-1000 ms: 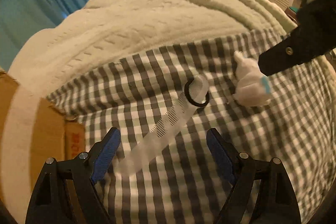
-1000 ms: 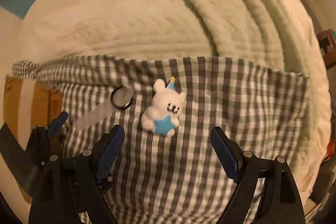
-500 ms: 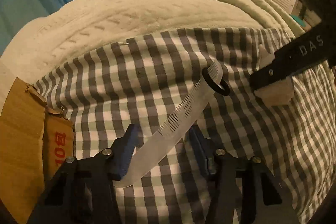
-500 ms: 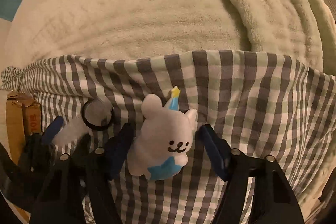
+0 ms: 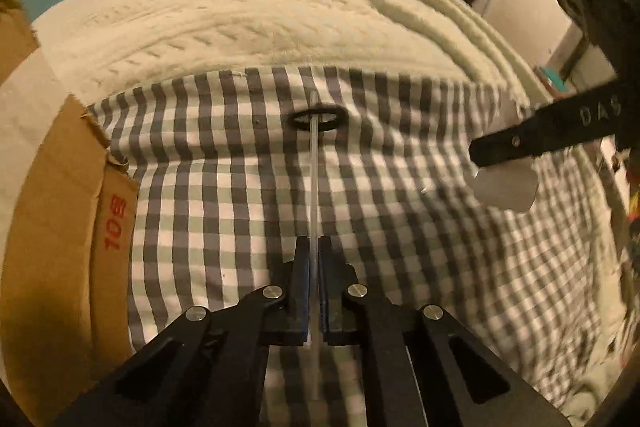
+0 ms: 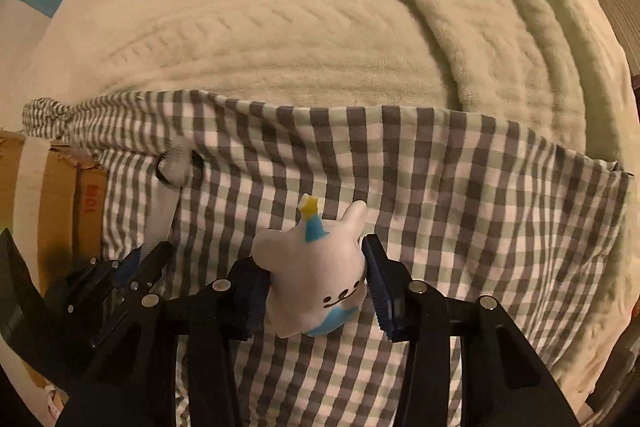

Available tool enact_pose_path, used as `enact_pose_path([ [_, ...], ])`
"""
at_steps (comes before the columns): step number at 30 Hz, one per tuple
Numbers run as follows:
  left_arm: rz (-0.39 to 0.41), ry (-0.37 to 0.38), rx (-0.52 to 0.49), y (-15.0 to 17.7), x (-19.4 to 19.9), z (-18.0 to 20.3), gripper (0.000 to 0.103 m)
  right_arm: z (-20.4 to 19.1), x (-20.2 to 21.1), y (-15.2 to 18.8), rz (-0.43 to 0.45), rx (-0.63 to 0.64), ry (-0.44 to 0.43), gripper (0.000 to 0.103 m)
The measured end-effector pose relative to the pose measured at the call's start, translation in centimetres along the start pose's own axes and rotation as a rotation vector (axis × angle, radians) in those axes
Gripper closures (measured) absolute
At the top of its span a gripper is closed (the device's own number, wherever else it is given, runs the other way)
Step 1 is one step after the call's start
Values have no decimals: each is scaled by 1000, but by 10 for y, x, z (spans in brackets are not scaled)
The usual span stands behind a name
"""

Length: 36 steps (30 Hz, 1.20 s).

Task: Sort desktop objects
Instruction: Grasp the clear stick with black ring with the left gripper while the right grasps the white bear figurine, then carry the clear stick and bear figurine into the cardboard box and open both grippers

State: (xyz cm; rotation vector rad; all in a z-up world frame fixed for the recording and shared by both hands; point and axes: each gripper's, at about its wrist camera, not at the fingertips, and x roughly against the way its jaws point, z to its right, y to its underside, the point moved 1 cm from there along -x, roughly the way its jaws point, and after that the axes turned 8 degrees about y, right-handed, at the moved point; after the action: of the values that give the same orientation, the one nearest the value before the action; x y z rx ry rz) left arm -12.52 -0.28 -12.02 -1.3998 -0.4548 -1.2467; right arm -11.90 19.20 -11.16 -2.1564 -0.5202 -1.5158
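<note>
Pinching the clear ruler [image 5: 315, 187] edge-on, my left gripper [image 5: 315, 291] has its 2 blue pads pressed flat against the ruler's faces near one end, and the rest pokes forward over the checked cloth [image 5: 224, 195] with a black ring [image 5: 319, 117] looped round its far end. I judge the ruler thin, stiff and slick, so a hold close to the end leaves a long lever; the ring looks loose and could slide off if I tip it down. My right gripper [image 6: 316, 283] is clamped on the white bear figure [image 6: 314, 279], pads on its 2 flanks, head and blue hat sticking out past the fingertips. It seems light and rounded, maybe squashy, so the widest part of the body is where I want the squeeze. A cardboard box [image 5: 60, 227] sits at the cloth's left edge, and a cream blanket [image 6: 280, 19] lies beyond
</note>
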Motion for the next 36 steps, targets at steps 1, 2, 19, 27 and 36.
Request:
enact_pose_path([
  [1, 17, 12, 17, 0, 6, 1, 99, 1, 4, 2, 8, -1, -3, 59],
  [2, 28, 21, 24, -2, 10, 1, 99, 2, 7, 5, 9, 3, -9, 59],
  [19, 260, 11, 3, -57, 179, 30, 99, -37, 169, 29, 218, 33, -20, 59],
  [27, 353, -100, 71, -55, 305, -14, 99, -152, 239, 58, 366, 130, -128, 59],
  [36, 319, -261, 187, 4, 334, -107, 99, -286, 223, 81, 334, 239, -218, 60],
])
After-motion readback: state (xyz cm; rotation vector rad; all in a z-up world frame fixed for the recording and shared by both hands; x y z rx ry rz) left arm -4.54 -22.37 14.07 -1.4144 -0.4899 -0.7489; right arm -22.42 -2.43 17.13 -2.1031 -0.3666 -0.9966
